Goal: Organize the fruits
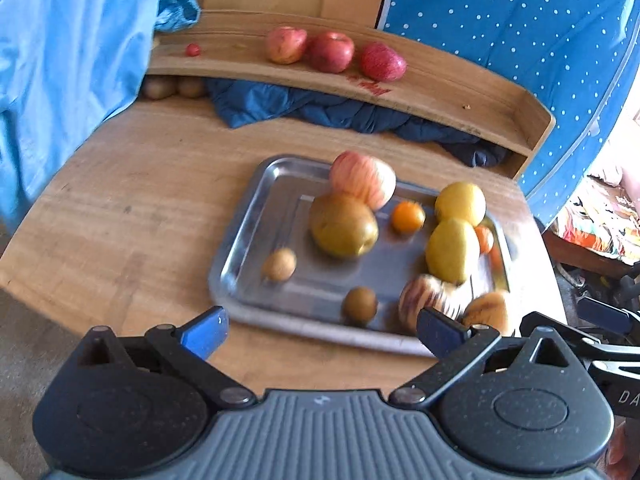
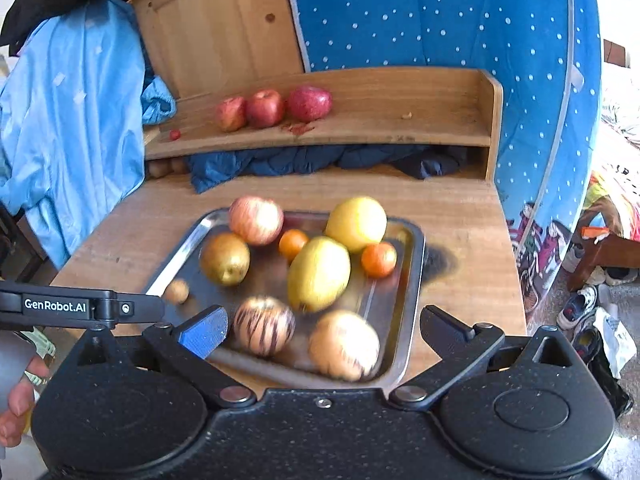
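Note:
A steel tray (image 1: 256,220) (image 2: 404,304) on the wooden table holds mixed fruit: a striped pink apple (image 1: 362,178) (image 2: 256,219), a brown pear (image 1: 344,226) (image 2: 225,258), two yellow fruits (image 1: 452,250) (image 2: 319,274), small oranges (image 1: 407,217) (image 2: 379,259), small brown kiwis (image 1: 279,265) (image 2: 177,291) and two striped melons (image 1: 424,300) (image 2: 264,325). Three red apples (image 1: 330,51) (image 2: 265,107) sit in a row on the shelf. My left gripper (image 1: 322,334) hovers open at the tray's near edge. My right gripper (image 2: 322,334) stands open over the melons, holding nothing.
A raised wooden shelf (image 1: 480,96) (image 2: 400,128) backs the table, with dark blue cloth (image 1: 320,108) (image 2: 304,162) stuffed under it and brown fruits (image 1: 160,87) at its left. Light blue fabric (image 1: 68,60) (image 2: 76,112) hangs on the left. A small red fruit (image 1: 193,50) lies on the shelf.

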Motion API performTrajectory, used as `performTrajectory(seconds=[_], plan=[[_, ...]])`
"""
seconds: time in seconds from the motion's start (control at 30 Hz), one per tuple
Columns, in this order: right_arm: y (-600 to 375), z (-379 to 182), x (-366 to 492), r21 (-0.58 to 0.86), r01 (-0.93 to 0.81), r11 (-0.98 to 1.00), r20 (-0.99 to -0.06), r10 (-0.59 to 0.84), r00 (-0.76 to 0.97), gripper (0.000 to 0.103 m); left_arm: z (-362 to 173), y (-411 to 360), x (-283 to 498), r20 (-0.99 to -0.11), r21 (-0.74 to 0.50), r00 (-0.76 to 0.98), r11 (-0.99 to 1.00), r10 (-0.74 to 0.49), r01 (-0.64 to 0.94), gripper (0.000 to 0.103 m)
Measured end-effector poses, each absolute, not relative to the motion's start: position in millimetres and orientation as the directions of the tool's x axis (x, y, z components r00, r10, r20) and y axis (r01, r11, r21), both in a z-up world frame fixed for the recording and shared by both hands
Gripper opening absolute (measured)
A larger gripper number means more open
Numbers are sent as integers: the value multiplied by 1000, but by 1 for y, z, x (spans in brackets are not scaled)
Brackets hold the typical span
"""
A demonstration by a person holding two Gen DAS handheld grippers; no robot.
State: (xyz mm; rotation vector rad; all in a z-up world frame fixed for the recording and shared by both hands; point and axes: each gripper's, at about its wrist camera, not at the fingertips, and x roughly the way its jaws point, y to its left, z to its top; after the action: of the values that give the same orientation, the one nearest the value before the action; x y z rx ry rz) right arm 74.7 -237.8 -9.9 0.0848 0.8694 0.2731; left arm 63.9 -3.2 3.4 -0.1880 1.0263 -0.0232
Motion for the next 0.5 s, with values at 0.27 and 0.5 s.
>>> performTrajectory(seconds=[0.27,0.5], plan=[[-231,-15,48,195,-212,958,-767,283,575,102,-2,6,30,-861,-143,501,986,-82,-85,102],[-227,-17,38,199,-215,956,-774,288,564,102,-8,13,11,-869,-133,489,986,-69,-96,102]])
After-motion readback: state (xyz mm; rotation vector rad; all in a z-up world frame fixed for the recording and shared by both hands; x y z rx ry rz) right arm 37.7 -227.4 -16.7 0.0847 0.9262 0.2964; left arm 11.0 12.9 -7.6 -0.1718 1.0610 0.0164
